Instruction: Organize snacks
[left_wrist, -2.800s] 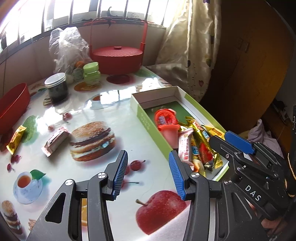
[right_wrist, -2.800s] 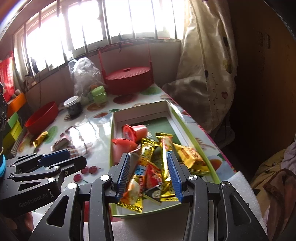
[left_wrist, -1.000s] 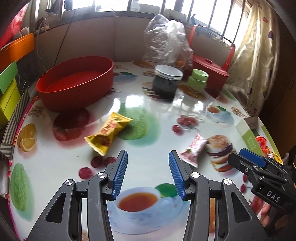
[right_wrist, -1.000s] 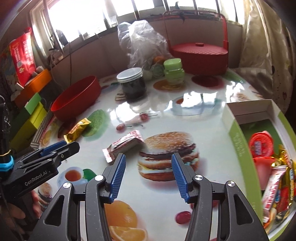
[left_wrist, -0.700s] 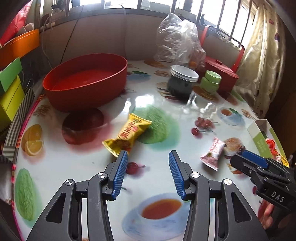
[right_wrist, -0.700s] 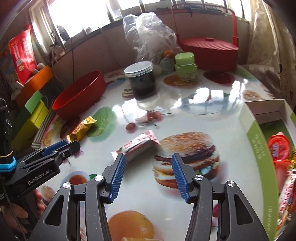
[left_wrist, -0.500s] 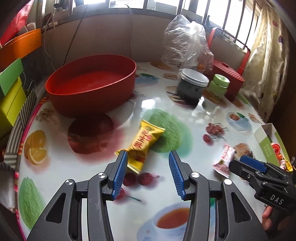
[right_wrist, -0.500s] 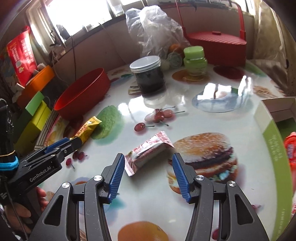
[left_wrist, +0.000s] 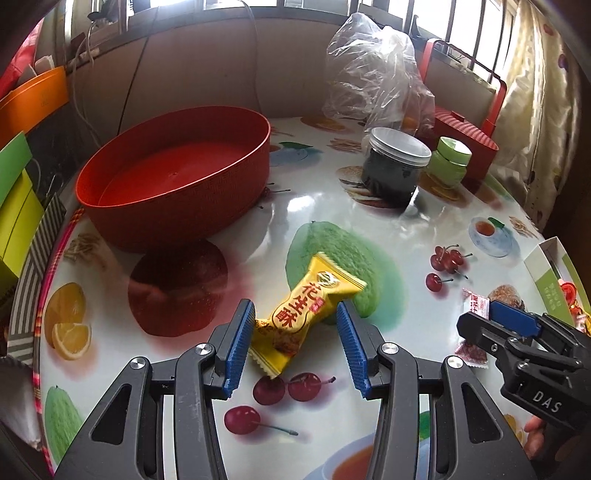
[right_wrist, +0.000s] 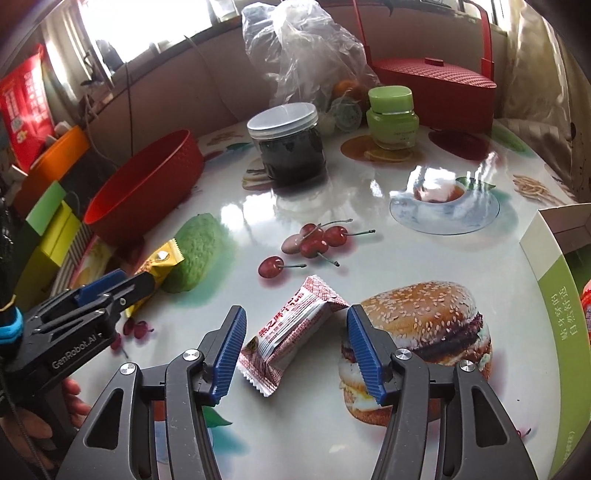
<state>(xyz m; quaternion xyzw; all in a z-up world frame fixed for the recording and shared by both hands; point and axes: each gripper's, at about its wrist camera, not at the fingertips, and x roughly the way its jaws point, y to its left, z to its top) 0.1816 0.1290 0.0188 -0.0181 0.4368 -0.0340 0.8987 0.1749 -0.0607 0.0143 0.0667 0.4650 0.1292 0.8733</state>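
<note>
A yellow snack packet (left_wrist: 304, 312) lies on the printed table, its near half between the open fingers of my left gripper (left_wrist: 295, 341); it also shows in the right wrist view (right_wrist: 157, 267). A red-and-white snack packet (right_wrist: 290, 334) lies between the open fingers of my right gripper (right_wrist: 293, 349); it also shows in the left wrist view (left_wrist: 474, 306), partly behind the right gripper. Neither packet is clamped. The green-and-white snack box (right_wrist: 550, 291) stands at the right, also in the left wrist view (left_wrist: 546, 273).
A red basin (left_wrist: 177, 181) stands at the back left. A dark jar (right_wrist: 288, 147), a green jar (right_wrist: 393, 114), a clear plastic bag (right_wrist: 306, 48) and a red lidded basket (right_wrist: 432, 85) stand at the back. Coloured boxes (left_wrist: 14, 203) flank the table's left edge.
Both grippers left the snack box and swung left across the table. Each closed in on a loose packet, which now lies between its open fingers.
</note>
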